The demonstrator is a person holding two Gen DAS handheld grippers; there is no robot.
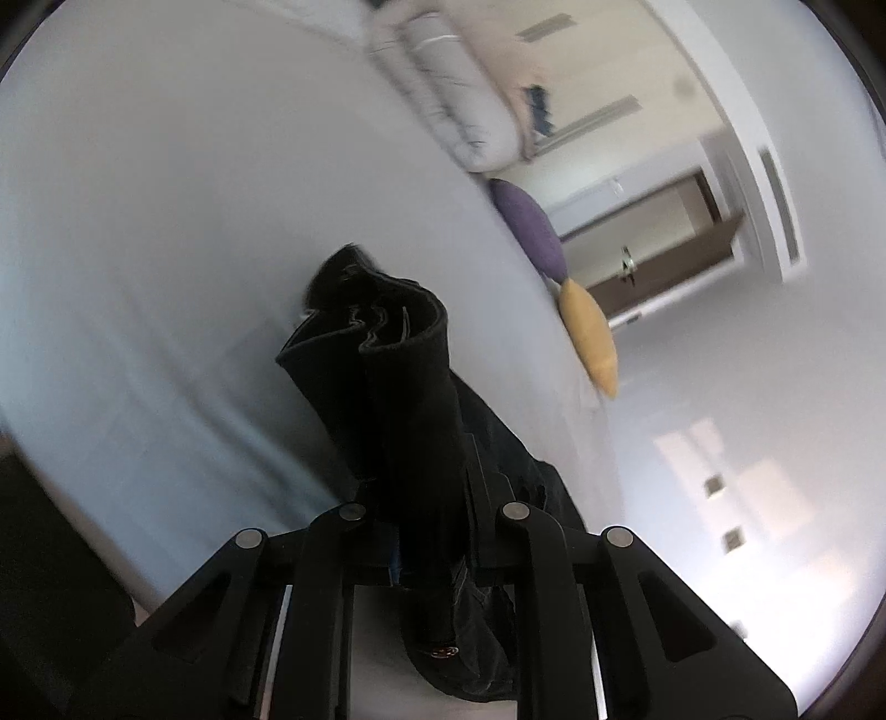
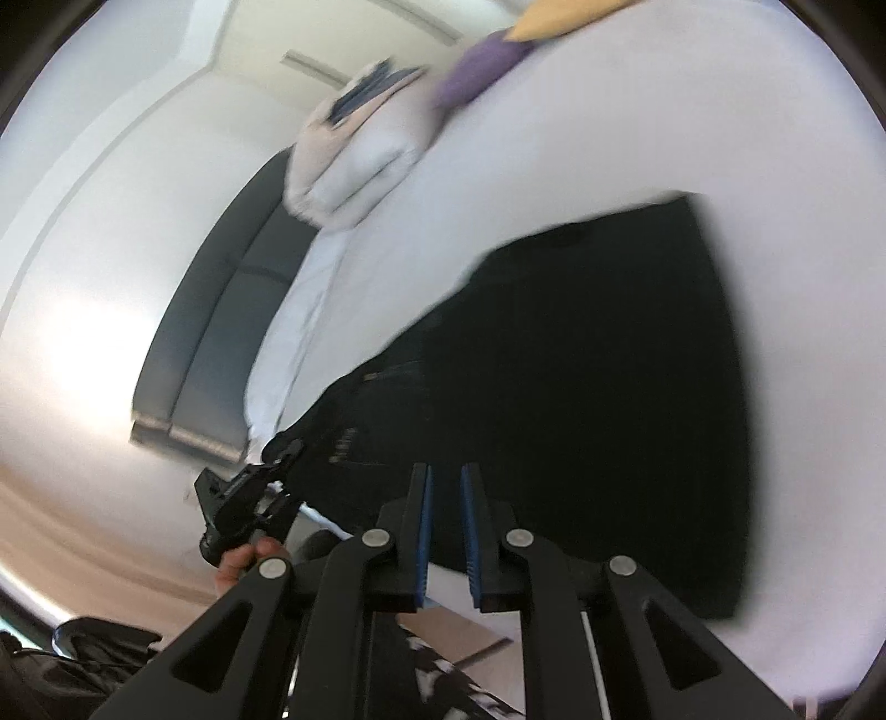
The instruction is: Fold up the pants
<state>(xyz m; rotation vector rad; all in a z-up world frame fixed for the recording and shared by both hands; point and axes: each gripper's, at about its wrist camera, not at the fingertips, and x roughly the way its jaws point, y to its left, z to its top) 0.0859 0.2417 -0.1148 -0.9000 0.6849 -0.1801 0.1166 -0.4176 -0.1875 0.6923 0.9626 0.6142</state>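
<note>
Pinching black pants [image 1: 410,399] bunched between left gripper [image 1: 432,498] jaws; right gripper [image 2: 446,493] jaws slightly spread, empty; white bed [image 1: 166,221] roomy around.

A: Left wrist view?
B: Mounted behind the left gripper [image 1: 437,531], looking forward and downward along its fingers, image tilted. Very near the black pants [image 1: 398,399], which fill the centre; white bed [image 1: 166,221] beyond.

A: Right wrist view?
B: Behind the right gripper [image 2: 446,531], same forward, downward aim, also tilted. Close above the pants [image 2: 581,376].

A: Shared parts?
B: Pants, bed, purple cushion [image 1: 529,230] [image 2: 487,63], yellow cushion [image 1: 590,335] [image 2: 565,16], folded white duvet [image 1: 465,105] [image 2: 354,166]. The right view also takes in the left gripper [image 2: 249,498] at the pants' edge.
</note>
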